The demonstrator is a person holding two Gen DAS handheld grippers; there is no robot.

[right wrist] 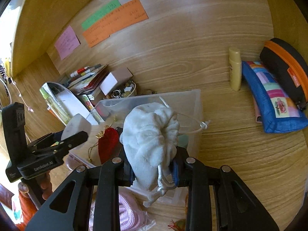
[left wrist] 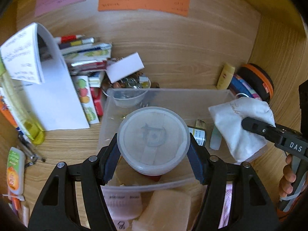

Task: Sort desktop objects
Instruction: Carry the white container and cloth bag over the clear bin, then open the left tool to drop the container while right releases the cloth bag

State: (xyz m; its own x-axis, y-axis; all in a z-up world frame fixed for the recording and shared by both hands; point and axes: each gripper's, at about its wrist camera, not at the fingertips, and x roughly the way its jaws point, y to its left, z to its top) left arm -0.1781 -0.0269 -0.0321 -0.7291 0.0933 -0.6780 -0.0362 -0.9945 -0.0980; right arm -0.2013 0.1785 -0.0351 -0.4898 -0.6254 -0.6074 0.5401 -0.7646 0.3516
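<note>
Your left gripper [left wrist: 154, 150] pinches the round lidded tub [left wrist: 153, 138] above the clear bin [left wrist: 192, 100]; your right gripper [right wrist: 154, 165] clamps the white drawstring pouch [right wrist: 150, 132] over it. Neither is dropped yet, and clutter remains along the worktop's [right wrist: 240, 163] back edge.

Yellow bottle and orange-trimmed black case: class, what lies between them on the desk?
A blue patchwork pouch lies between the yellow bottle and the black case, clearest in the right wrist view.
</note>
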